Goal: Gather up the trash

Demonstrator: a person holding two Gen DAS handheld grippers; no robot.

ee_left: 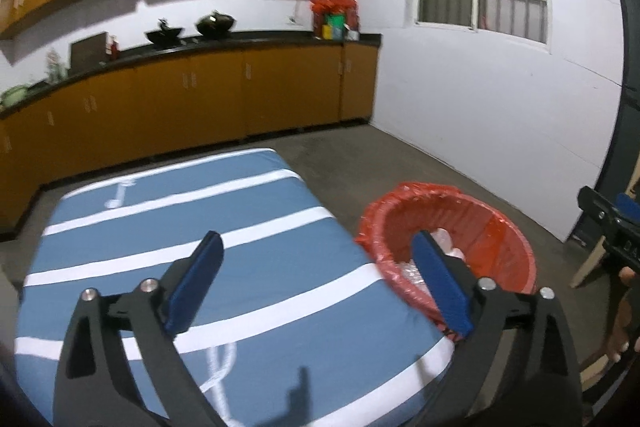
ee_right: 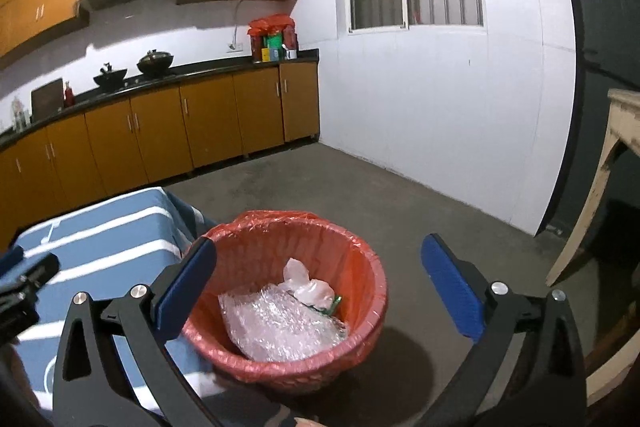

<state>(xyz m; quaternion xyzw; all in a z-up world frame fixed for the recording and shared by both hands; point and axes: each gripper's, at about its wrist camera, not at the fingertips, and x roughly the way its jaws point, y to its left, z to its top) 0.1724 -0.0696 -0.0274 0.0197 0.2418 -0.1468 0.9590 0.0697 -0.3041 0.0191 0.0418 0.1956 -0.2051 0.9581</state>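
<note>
Trash, a crumpled sheet of clear bubble wrap with a thin white plastic bag, lies inside the round bin lined with red plastic film, just beside the blue-and-white striped tabletop. Probably light, soft, and slippery; pinch a raised fold. Left hand-held gripper and right hand-held gripper both gape wide, empty.

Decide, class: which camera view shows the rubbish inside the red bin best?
The right wrist view: it looks down into the bin, showing bubble wrap and a white bag. In the left wrist view, a finger hides most of it.
</note>
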